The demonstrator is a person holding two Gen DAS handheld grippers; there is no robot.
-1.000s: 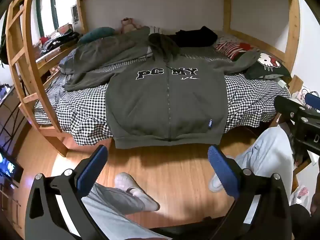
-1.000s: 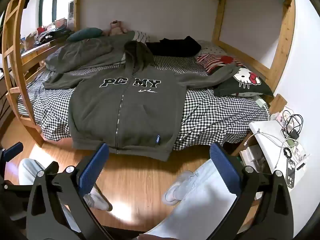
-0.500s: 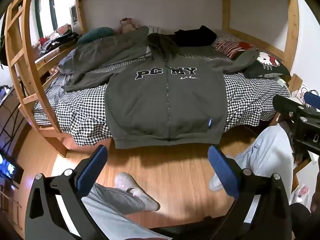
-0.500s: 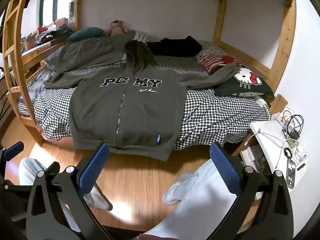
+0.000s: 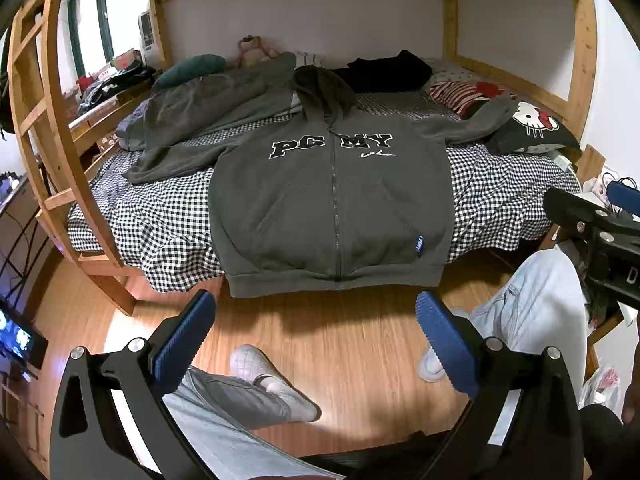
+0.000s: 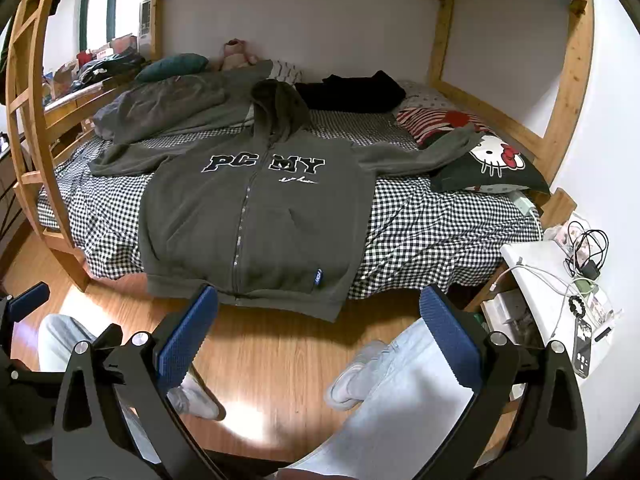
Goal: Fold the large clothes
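Far left of the left tongs [image 5: 316,316], a wooden ladder [image 5: 38,92] framing the bunk. Ahead of both tongs, well apart and above the open jaws: a grey zip hoodie [image 5: 332,196] spread face up on the checked bed [image 5: 160,216], zipped, hood toward the wall, sleeves flung wide, hem draped over the near edge. Left tongs gaping wide, holding nothing. Right tongs [image 6: 318,308] likewise wide open and empty, hoodie [image 6: 256,208] ahead and slightly left. Right of them, a Hello Kitty pillow [image 6: 492,164], then a white surface [image 6: 536,264] strewn with cables. Since a second ago, barely a shift: hoodie a shade larger in the left view, tongs drifting nearer. Folding not yet begun; probably lining up for a first grasp.
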